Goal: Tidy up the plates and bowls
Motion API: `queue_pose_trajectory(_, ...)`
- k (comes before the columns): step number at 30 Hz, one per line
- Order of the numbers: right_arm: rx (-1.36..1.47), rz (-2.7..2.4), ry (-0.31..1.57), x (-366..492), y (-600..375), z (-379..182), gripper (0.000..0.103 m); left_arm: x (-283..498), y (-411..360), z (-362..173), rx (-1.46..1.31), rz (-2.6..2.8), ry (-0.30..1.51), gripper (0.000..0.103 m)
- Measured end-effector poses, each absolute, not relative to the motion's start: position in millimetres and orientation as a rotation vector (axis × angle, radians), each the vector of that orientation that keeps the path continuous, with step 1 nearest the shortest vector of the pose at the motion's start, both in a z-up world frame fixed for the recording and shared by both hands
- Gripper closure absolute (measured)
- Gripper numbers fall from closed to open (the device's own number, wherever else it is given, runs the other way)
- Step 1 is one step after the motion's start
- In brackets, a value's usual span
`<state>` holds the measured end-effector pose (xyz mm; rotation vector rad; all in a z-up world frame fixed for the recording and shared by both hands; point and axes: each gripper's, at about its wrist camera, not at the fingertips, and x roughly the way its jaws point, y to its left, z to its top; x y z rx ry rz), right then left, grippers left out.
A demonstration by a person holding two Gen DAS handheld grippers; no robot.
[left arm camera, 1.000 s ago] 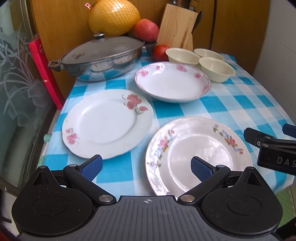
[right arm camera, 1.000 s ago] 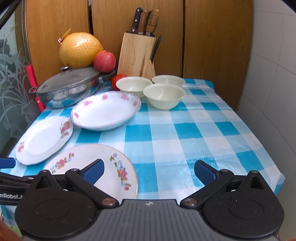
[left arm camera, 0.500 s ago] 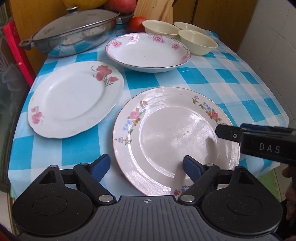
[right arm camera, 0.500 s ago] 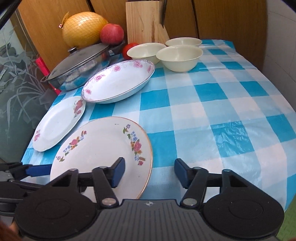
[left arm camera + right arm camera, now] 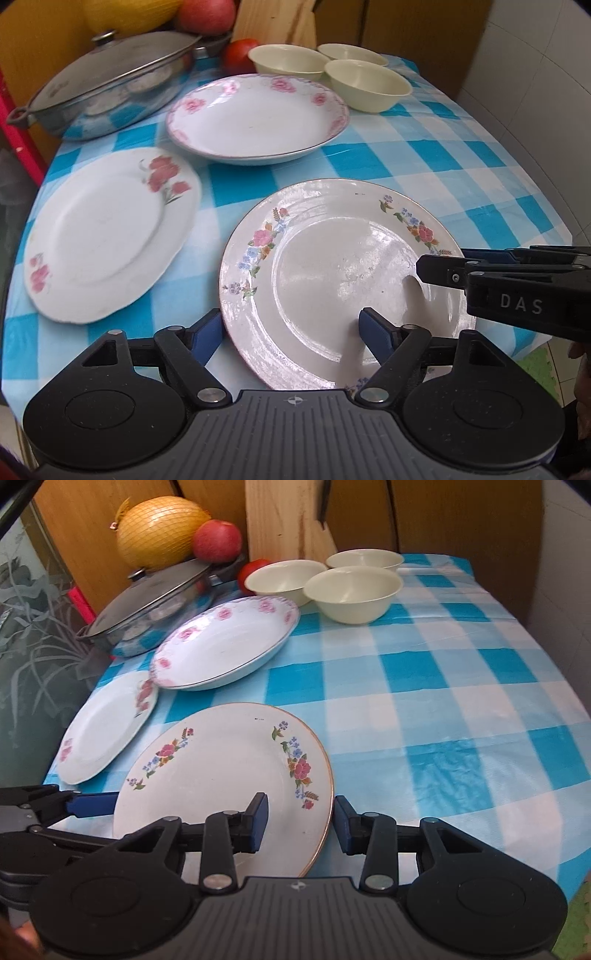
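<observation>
A gold-rimmed flowered plate [image 5: 332, 273] [image 5: 225, 771] lies at the table's near edge. My left gripper [image 5: 291, 332] is open, its fingers astride the plate's near left rim. My right gripper [image 5: 301, 819] is open, its fingers astride the plate's near right rim; it shows from the side in the left wrist view [image 5: 498, 273]. A white plate with red flowers [image 5: 107, 229] lies to the left. A deep pink-flowered plate [image 5: 258, 118] sits behind. Three cream bowls [image 5: 365, 88] stand at the back.
A lidded steel pan [image 5: 107, 85] stands at the back left, with a tomato [image 5: 240, 55], an apple [image 5: 218, 541], a netted pomelo [image 5: 160, 531] and a wooden knife block [image 5: 288, 517] behind. The blue checked tablecloth [image 5: 443, 686] covers the table.
Both grippers have moved forward and down to the gold-rimmed plate's near rim. Both gaps have narrowed, the right one more.
</observation>
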<state>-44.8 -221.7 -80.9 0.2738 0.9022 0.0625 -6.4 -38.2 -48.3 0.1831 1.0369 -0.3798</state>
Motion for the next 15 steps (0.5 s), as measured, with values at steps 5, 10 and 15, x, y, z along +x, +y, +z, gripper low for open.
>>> queue_pose_trajectory(5,0.263,-0.001,0.889,-38,-240,-79,0.066,2,-64,-48,0.216,-0.411,1.013,0.020)
queue_pose_trajectory(10,0.265,-0.033,0.871,-32,-248,-81,0.066,9,-76,-52,0.239,-0.418,0.998,0.023)
queue_pose_trajectory(15,0.253,-0.071,0.822,-33,-248,-71,0.066,11,-68,-44,0.243,-0.378,0.945,0.018)
